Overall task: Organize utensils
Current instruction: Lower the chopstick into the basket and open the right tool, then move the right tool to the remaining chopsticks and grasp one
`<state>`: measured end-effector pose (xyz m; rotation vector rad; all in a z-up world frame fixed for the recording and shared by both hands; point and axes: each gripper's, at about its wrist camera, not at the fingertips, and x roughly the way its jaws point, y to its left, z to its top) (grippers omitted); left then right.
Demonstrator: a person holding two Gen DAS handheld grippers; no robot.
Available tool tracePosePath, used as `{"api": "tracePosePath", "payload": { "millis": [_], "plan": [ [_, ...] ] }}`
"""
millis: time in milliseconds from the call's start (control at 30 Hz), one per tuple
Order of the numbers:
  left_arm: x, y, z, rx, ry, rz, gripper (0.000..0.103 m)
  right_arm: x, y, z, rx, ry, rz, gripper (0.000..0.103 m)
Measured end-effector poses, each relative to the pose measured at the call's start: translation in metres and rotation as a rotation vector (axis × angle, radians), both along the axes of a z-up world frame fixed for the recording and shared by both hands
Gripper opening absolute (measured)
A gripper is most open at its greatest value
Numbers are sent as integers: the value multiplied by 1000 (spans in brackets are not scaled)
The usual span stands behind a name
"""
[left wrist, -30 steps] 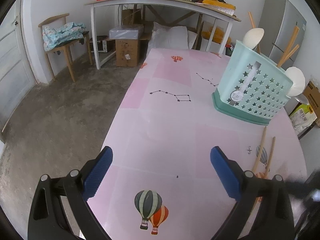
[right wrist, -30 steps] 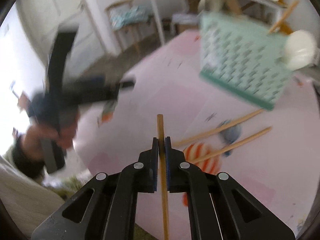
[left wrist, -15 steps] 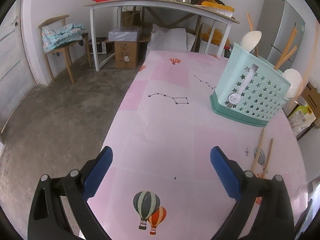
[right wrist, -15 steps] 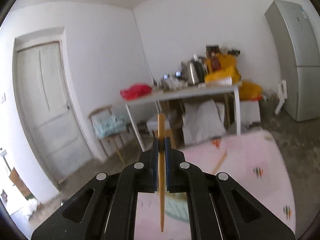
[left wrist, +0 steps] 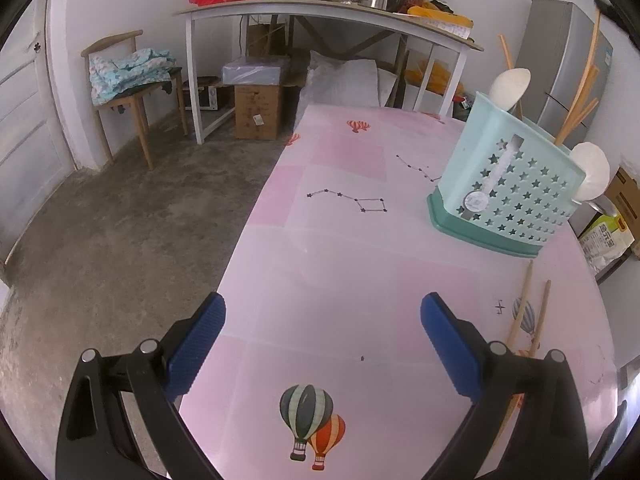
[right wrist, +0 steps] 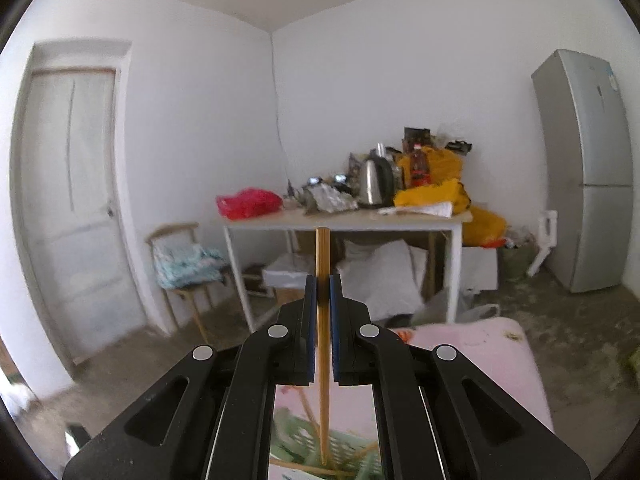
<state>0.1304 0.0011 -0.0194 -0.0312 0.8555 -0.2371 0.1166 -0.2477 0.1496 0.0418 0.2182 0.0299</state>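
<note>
Partly done, judging by the mint utensil basket [left wrist: 508, 196] at the far right of the pink table [left wrist: 328, 240], already holding two pale spoons [left wrist: 510, 88] and several chopsticks [left wrist: 576, 114]. Right gripper [right wrist: 322, 280] clamped on one upright chopstick [right wrist: 322, 320], tip poised over the basket below. Left gripper [left wrist: 322, 340] spread wide and gripping nothing, low over the near table. Still to collect: two loose chopsticks [left wrist: 528, 304] lying near right.

Two sets of tongs, left [left wrist: 322, 340] and right [right wrist: 323, 300]: glossy black plastic linkage arms with slotted cut-outs, silver round pivot screws, ribbed blue rubber pads [left wrist: 196, 346].
</note>
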Motion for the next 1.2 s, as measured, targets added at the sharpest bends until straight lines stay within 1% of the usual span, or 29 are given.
{"api": "tracePosePath", "payload": {
  "millis": [67, 167, 233, 267, 300, 367, 400, 500, 567, 600, 633, 667, 700, 733, 767, 800, 867, 933, 1033, 1067, 1133, 1200],
  "plan": [
    [0, 0, 0, 0, 0, -4, 96, 7, -1, -20, -15, 67, 1, 5],
    [-2, -1, 1, -4, -5, -14, 96, 4, -6, -34, -3, 123, 3, 9],
    [-3, -2, 0, -8, -5, -20, 96, -6, -11, -31, 8, 120, -7, 21],
    [-3, -2, 0, -12, -5, -23, 96, -11, -13, -29, 15, 112, -12, 30],
    [-3, -2, 0, -17, -4, -27, 96, -20, -17, -26, 25, 101, -21, 34],
    [-2, -3, -1, -22, -1, -32, 96, -36, -22, -21, 46, 90, -43, 36],
    [-2, -4, -2, -26, 0, -35, 96, -47, -26, -20, 64, 85, -54, 39],
    [-2, -7, -1, -32, -4, -43, 97, -78, -31, -27, 122, 105, -68, 44],
    [-3, -9, -1, -32, -8, -45, 97, -90, -32, -42, 168, 166, -73, 47],
    [-3, -9, -1, -31, -8, -46, 97, -92, -31, -54, 197, 217, -75, 49],
    [-3, -9, -2, -31, -7, -47, 97, -92, -30, -69, 224, 281, -79, 51],
    [-2, -10, -3, -29, -4, -47, 97, -88, -26, -94, 252, 386, -92, 53],
    [-2, -10, -3, -25, 0, -47, 97, -85, -22, -119, 271, 484, -114, 53],
    [-2, -11, -4, -20, 3, -48, 97, -82, -19, -137, 287, 558, -131, 53],
    [-3, -12, -4, -6, 6, -47, 97, -78, -15, -163, 317, 664, -149, 53],
    [-3, -14, -4, 6, 6, -47, 97, -76, -12, -180, 344, 724, -161, 52],
    [-5, -17, -4, 38, -4, -49, 97, -74, -7, -206, 382, 789, -186, 50],
    [-6, -19, -4, 64, -11, -47, 97, -69, 1, -219, 367, 825, -211, 47],
    [-10, -21, -3, 80, -29, -59, 97, -65, 11, -222, 318, 826, -229, 44],
    [-12, -22, -2, 85, -36, -68, 97, -64, 15, -222, 297, 827, -230, 39],
    [-15, -26, -3, 91, -45, -89, 97, -61, 21, -222, 264, 820, -239, 35],
    [-18, -31, -3, 96, -48, -109, 97, -63, 22, -225, 242, 815, -245, 28]
  ]
}}
